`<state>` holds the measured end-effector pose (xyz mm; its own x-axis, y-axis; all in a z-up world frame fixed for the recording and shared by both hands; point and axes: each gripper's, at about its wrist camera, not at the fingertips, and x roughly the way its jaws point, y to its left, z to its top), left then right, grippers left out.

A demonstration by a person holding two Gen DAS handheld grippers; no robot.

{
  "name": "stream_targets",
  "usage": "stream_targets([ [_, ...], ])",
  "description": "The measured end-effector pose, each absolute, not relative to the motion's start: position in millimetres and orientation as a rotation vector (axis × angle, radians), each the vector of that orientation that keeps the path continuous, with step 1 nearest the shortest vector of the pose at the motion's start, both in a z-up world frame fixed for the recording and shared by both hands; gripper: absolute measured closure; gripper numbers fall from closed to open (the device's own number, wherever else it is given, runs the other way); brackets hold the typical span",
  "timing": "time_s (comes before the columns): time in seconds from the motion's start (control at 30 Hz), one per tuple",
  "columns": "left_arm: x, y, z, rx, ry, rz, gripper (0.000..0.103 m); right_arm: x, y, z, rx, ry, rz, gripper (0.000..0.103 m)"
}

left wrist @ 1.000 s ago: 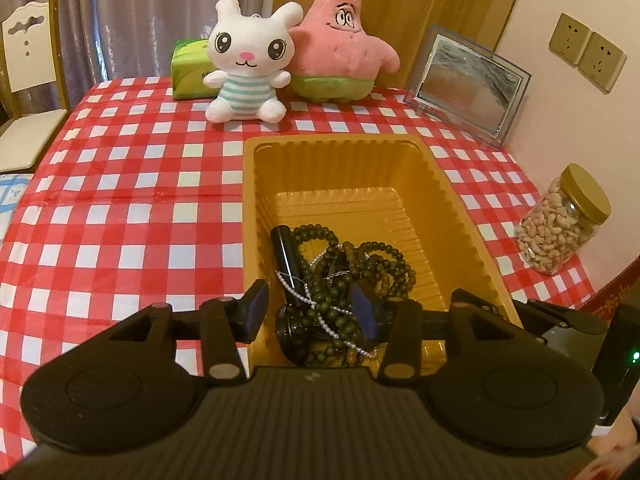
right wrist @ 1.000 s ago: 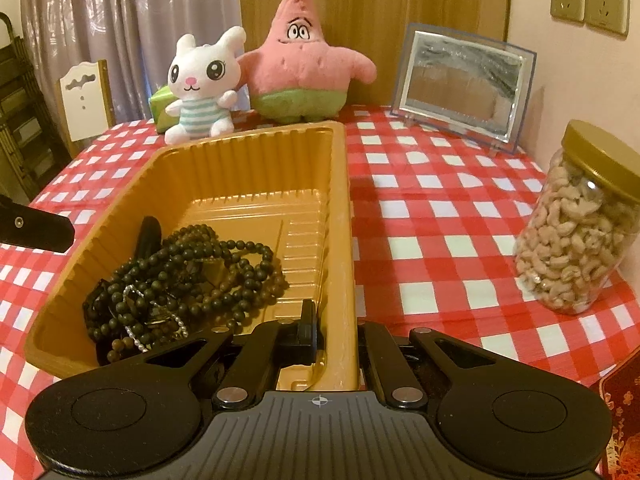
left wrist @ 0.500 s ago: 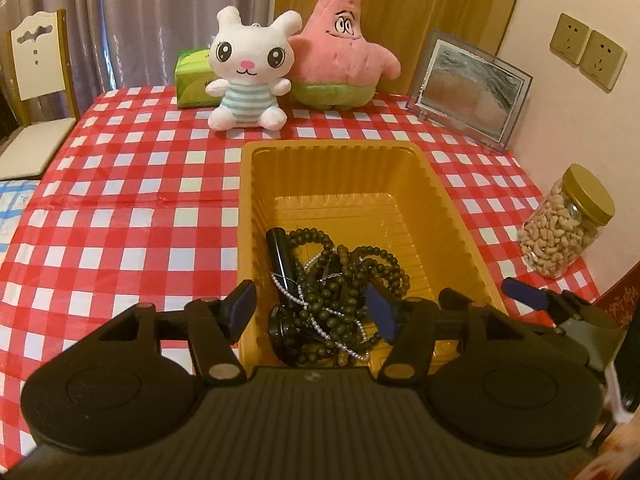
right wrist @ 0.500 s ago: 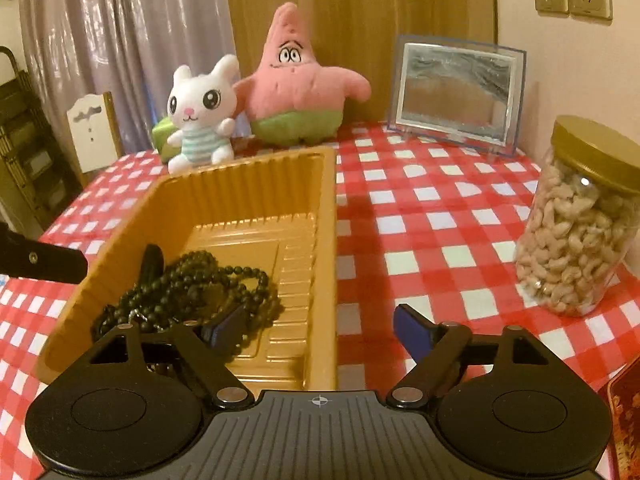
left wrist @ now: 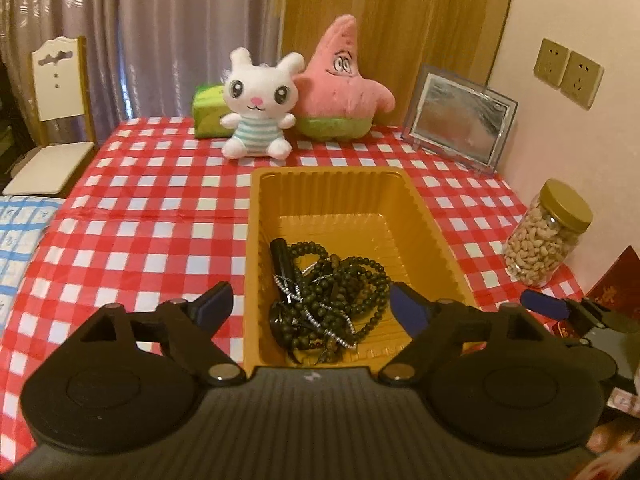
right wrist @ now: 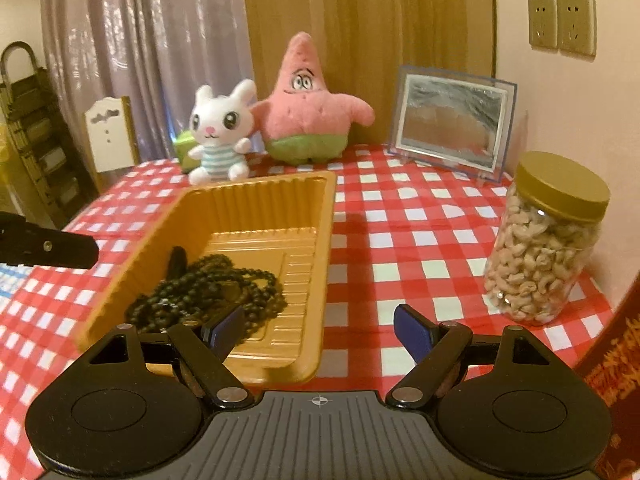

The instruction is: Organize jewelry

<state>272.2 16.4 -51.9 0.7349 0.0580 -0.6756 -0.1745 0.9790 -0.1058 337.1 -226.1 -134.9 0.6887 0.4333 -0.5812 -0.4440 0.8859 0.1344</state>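
Observation:
A tangle of dark bead necklaces with a thin silver chain [left wrist: 332, 292] lies in the near end of a gold plastic tray [left wrist: 332, 196] on the red checked tablecloth. It also shows in the right wrist view [right wrist: 208, 292] inside the tray [right wrist: 320, 248]. My left gripper [left wrist: 310, 306] is open and empty, held above the tray's near edge. My right gripper [right wrist: 320, 328] is open and empty, above the tray's near right corner. The right gripper's fingertip [left wrist: 544, 304] shows at the right of the left wrist view.
A white bunny plush [left wrist: 258, 108] and a pink starfish plush [left wrist: 344, 88] sit at the table's back, with a green box [left wrist: 208, 116]. A picture frame [right wrist: 452, 122] leans on the wall. A jar of nuts [right wrist: 544, 240] stands right of the tray. A red box [right wrist: 616, 364] is near right.
The right gripper let go of the tray's rim, opened and drew back. The left gripper opened wider, rose and pulled back from the beads.

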Motion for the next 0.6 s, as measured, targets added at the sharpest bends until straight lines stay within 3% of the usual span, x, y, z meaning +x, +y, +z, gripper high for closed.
stream_targets([
  [0.6, 175.4, 8.1, -16.7, -0.134, 0.717, 0.226, 0.017, 271.5, -247.7, -88.3, 0.047, 0.699, 0.609, 0.022],
])
